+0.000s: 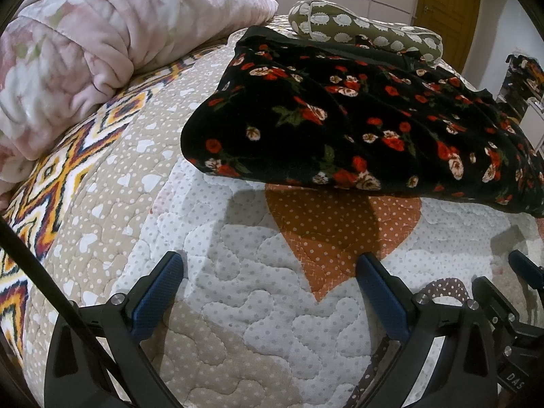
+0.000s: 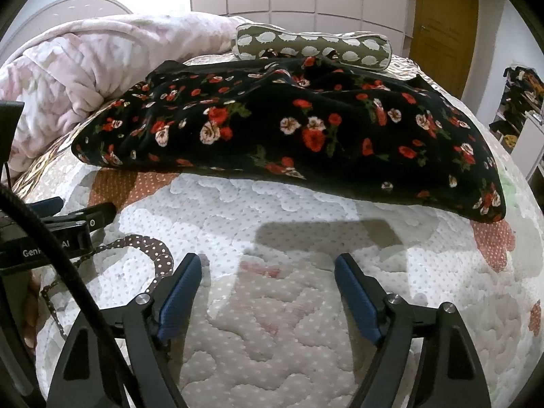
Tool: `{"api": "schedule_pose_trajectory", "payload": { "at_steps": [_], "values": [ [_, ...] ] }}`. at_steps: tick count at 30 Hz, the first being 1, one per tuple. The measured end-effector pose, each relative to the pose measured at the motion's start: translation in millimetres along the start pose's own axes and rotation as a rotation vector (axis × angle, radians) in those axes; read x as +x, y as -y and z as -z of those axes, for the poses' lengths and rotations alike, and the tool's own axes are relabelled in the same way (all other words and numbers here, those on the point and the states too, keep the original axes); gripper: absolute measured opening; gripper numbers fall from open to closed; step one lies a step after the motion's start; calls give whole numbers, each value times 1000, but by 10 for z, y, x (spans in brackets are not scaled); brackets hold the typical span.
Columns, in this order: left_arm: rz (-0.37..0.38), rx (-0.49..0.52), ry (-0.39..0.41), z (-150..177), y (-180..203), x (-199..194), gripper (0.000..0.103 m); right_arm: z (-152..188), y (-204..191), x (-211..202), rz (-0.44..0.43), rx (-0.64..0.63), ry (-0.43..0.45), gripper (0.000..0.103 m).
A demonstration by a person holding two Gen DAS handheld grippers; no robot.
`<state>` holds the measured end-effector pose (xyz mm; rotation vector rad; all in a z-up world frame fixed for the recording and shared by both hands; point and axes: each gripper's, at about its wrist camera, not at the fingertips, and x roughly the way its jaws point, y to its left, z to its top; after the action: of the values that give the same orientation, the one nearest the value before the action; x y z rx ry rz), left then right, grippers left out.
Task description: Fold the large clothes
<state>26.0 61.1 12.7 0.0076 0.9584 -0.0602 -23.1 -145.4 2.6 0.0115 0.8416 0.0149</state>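
Both wrist views low over the quilt, facing forward — sharing the floral garment, left view nearer

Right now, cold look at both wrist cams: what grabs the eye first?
The black garment with red and cream flowers, lying folded across the middle of the quilted bedspread, just beyond both grippers. Behind it sit a rumpled pink blanket on the left and an olive pillow with white spots at the far edge. Left gripper and right gripper are both open over bare quilt, holding nothing.
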Motion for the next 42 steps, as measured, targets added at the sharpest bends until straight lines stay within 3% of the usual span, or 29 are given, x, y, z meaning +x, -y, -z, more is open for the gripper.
{"api": "schedule_pose_trajectory", "payload": {
  "at_steps": [15,17,19,20,22,24,27,30,35,38,41,42],
  "values": [
    [11,1,-35,-49,5,10,103,-19,-16,14,36,-23,-13,87],
    [7,-21,-35,-78,-15,-49,94,-21,-12,15,31,-21,-14,87],
    [56,-66,-31,-129,-43,-201,64,-24,6,17,13,-11,-16,87],
    [98,-79,-32,-170,-40,-291,60,-27,19,14,2,-6,-17,89],
    [166,-82,10,-302,30,-558,59,-47,59,20,-36,3,-24,91],
    [190,-25,87,-495,201,-831,59,-85,130,0,-83,27,-32,91],
    [215,69,127,-798,518,-971,61,-170,429,-115,-176,159,-11,81],
    [259,94,101,-1028,768,-869,61,-227,914,-238,-215,310,16,79],
    [255,121,15,-1293,1145,-382,57,-179,1780,-329,-141,529,67,79],
    [270,168,-57,-1362,1382,-61,55,-82,2141,-263,-162,667,66,79],
    [188,235,-170,-1283,1623,363,55,-67,2313,-216,-176,734,106,79],
    [160,247,-159,-1230,1677,461,57,-86,2346,-161,-196,753,112,79]
  ]
}}
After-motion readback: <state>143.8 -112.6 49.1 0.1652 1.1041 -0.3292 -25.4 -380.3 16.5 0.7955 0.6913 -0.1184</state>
